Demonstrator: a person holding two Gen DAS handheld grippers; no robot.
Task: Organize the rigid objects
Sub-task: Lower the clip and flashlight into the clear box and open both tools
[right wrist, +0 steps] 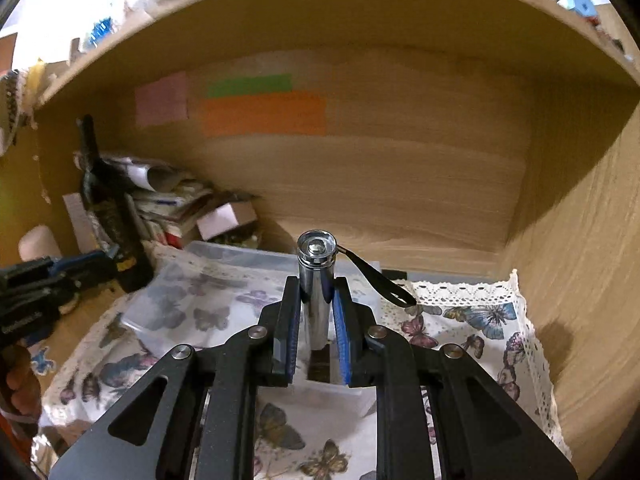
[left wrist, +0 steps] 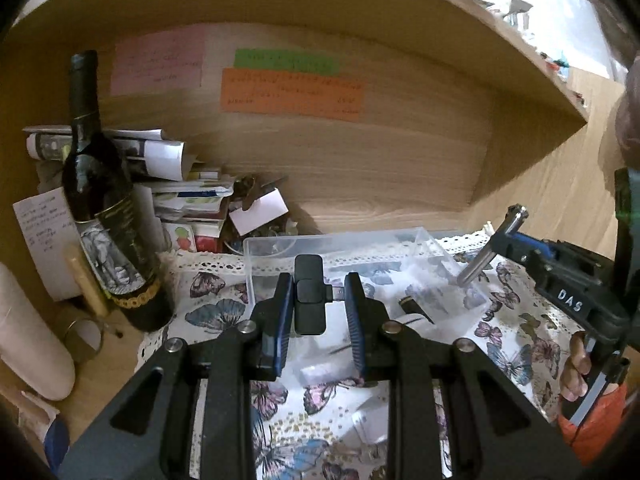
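Between the right gripper's (right wrist: 316,312) jaws stands a clamped silver flashlight (right wrist: 316,280).

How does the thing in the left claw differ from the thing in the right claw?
The black gadget in the left claw is matte and boxy; the flashlight in the right claw is shiny and round. The gadget shows a side plug; the flashlight has a strap. Both are clamped above the clear box.

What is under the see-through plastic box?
The clear plastic box sits on a white butterfly cloth with a lace edge; the butterflies show through its bottom. Whether anything lies inside it is hidden behind the left claw.
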